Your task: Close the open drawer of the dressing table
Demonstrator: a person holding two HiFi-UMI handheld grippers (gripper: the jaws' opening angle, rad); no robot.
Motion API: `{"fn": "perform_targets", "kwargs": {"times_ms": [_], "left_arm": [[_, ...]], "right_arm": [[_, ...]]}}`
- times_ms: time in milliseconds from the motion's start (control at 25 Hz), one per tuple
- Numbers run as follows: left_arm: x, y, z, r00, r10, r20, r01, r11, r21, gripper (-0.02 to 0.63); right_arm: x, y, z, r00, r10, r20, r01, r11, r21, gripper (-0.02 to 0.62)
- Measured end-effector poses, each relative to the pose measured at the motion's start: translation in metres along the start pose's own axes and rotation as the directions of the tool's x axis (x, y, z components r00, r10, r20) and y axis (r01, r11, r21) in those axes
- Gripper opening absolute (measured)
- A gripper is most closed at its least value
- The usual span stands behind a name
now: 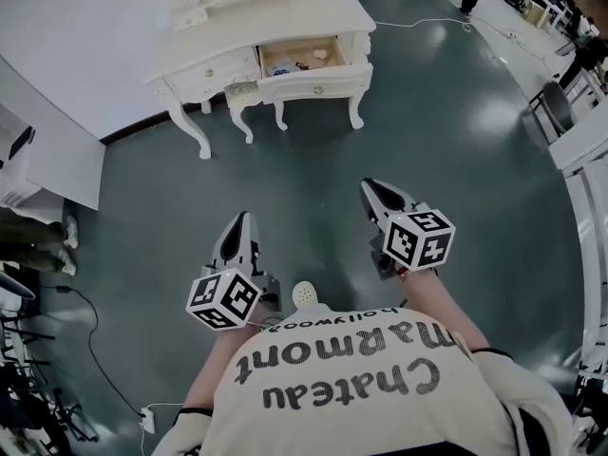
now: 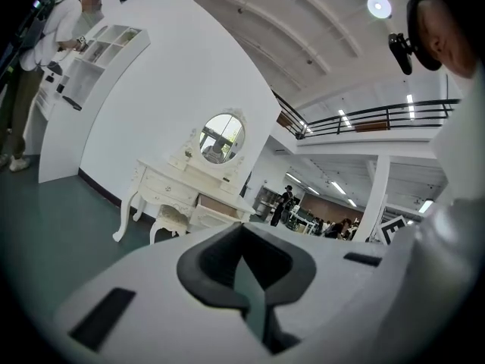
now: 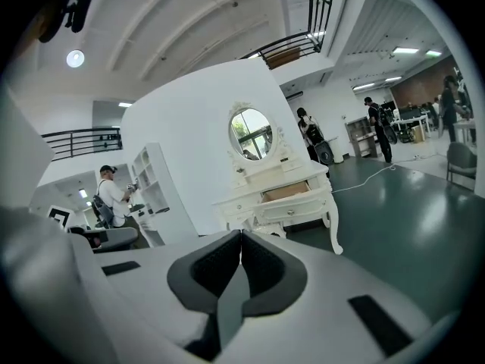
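While the dressing table (image 1: 275,19) stands well off at the far side, its right drawer (image 1: 328,79) pulled out, left gripper (image 1: 242,220) and right gripper (image 1: 374,188) hang empty, jaws pressed together, ready to push

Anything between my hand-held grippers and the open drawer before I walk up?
Nothing visible. Bare floor lies between the left hand-held gripper, the right hand-held gripper and the open drawer; the stool sits tucked under the dressing table, left of the drawer front.

Large open hall staged as a bedroom: green floor (image 1: 408,122), mezzanine railing (image 2: 379,116), freestanding white partition (image 3: 189,127) behind dressing table (image 1: 214,72).
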State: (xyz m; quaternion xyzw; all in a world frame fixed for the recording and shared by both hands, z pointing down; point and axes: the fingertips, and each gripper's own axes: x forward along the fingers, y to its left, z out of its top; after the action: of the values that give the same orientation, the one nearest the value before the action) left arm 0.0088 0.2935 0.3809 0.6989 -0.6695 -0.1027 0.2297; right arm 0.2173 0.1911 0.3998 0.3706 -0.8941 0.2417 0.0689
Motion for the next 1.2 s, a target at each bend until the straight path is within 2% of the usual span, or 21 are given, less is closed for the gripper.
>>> {"fn": "perform_targets", "kwargs": {"times_ms": [240,600,880,1200], "left_arm": [[0.025,0.031,0.027,1.000,-0.014,-0.013,0.014,1.000,0.002,0.008],[0.051,0.058,0.058,0.998,-0.066,-0.012,0.066,0.998,0.004,0.008],[0.058,0.068,0.057,0.995,-0.094,-0.025,0.094,0.995,-0.020,0.008],[0.066,0.091,0.052,0.994,-0.075,-0.084,0.073,0.997,-0.030,0.008]], "right_arm": [[0.039,0.017,0.027,1.000,-0.010,0.030,0.010,1.000,-0.026,0.026],[0.075,0.032,0.046,0.998,-0.029,0.052,0.031,0.998,-0.048,0.028],[0.094,0.034,0.036,0.999,-0.033,0.028,0.034,0.999,-0.040,0.026],[0.113,0.037,0.029,0.999,-0.039,0.000,0.039,0.999,-0.034,0.026]]}}
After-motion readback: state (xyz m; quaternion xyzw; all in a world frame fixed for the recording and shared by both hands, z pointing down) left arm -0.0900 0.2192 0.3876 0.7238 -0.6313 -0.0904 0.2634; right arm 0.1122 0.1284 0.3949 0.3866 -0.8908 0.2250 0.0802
